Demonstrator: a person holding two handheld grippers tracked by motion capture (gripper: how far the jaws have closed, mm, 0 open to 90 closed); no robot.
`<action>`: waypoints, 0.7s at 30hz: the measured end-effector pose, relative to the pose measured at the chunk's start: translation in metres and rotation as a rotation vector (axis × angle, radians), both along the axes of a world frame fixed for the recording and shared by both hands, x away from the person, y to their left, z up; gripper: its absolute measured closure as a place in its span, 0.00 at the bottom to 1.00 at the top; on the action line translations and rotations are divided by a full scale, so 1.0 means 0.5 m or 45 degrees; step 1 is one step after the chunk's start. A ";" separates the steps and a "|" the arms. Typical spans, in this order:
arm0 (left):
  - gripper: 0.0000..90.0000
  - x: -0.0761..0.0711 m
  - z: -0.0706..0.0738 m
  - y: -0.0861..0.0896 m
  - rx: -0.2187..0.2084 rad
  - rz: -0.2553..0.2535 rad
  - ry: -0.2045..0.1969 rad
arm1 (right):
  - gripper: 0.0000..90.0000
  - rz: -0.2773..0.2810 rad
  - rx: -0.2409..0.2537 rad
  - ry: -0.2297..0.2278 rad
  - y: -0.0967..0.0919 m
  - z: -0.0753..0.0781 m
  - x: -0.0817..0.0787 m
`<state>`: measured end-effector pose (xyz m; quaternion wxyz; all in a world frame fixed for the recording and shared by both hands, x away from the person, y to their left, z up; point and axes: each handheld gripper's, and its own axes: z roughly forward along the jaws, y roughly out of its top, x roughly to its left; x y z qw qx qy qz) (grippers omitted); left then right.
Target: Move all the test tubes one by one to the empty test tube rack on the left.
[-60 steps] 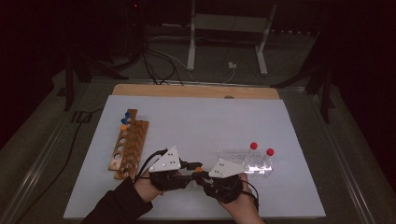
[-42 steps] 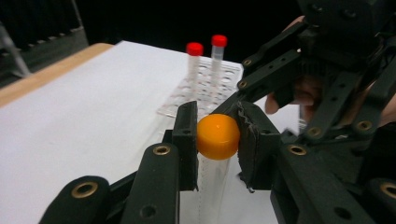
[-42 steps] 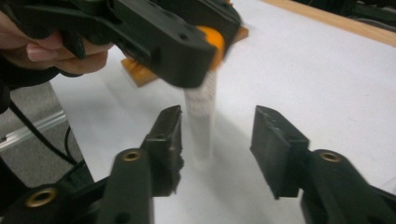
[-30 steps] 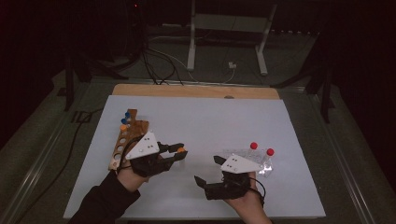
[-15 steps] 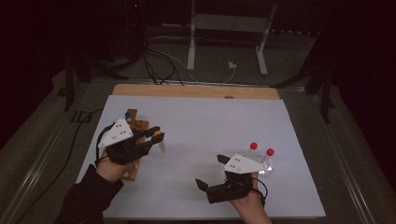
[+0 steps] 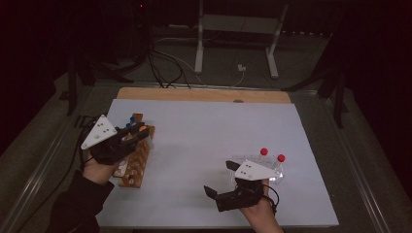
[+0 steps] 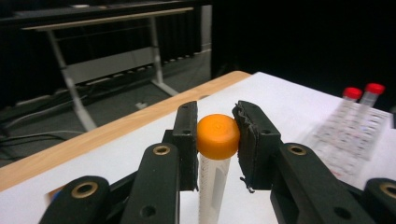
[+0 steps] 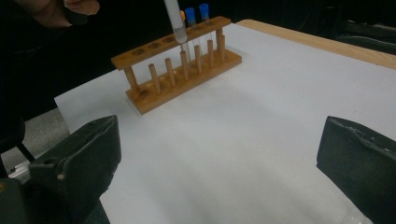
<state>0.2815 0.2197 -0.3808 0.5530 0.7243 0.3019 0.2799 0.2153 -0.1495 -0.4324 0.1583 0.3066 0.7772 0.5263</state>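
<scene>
My left gripper (image 6: pixel 139 135) is shut on the orange cap of a clear tube (image 7: pixel 212 182), which hangs upright between its jaws. It holds the tube (image 8: pixel 175 21) just above the wooden rack (image 6: pixel 136 167), over the holes next to two blue-capped tubes (image 8: pixel 190 14). My right gripper (image 6: pixel 219 178) rests on the white sheet at the front right. Its jaws have just been opening and now stand wide apart, with nothing between them (image 8: pixel 219 158). Two red-capped tubes (image 6: pixel 264 151) stand just behind it in a clear holder (image 6: pixel 274 172).
A white sheet (image 6: pixel 209 141) covers the table, with a wooden strip (image 6: pixel 204 94) along its far edge. Beyond it, cables and a metal stand's legs (image 6: pixel 233 43) lie on the dark floor. The wooden rack (image 8: pixel 182 70) has several vacant holes.
My left gripper has carried the orange-capped tube from the middle front of the sheet leftward to above the wooden rack. My right gripper stayed in place and opened its jaws wider.
</scene>
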 end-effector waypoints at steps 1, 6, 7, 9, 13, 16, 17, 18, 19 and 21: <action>0.80 0.000 0.000 0.005 -0.003 0.013 -0.002 | 0.00 -0.002 -0.004 0.000 0.000 0.000 0.000; 0.80 0.003 0.003 0.030 -0.017 0.078 -0.008 | 0.00 -0.002 0.007 0.003 -0.001 0.000 0.001; 0.80 0.004 0.002 0.034 -0.022 0.085 -0.008 | 0.00 -0.001 0.010 0.004 -0.001 0.001 0.000; 0.80 0.005 0.001 0.040 -0.010 0.107 -0.011 | 0.00 0.001 0.009 0.000 0.000 0.001 -0.001; 0.80 0.008 -0.005 0.057 -0.015 0.146 -0.012 | 0.00 0.000 0.004 -0.007 0.000 0.002 -0.002; 0.80 0.008 -0.007 0.069 -0.041 0.175 -0.011 | 0.00 -0.010 0.002 -0.015 -0.001 0.002 -0.002; 0.80 0.007 -0.007 0.072 -0.035 0.184 -0.017 | 0.00 -0.012 0.001 -0.017 -0.001 0.002 -0.002; 0.80 0.007 -0.007 0.076 -0.037 0.193 -0.019 | 0.00 -0.013 0.002 -0.016 -0.001 0.002 -0.003; 0.80 0.007 -0.008 0.079 -0.041 0.200 -0.017 | 0.00 -0.010 0.003 -0.015 -0.001 0.002 -0.002; 0.80 0.006 -0.011 0.086 -0.033 0.218 -0.019 | 0.00 -0.008 0.000 -0.014 -0.001 0.001 -0.002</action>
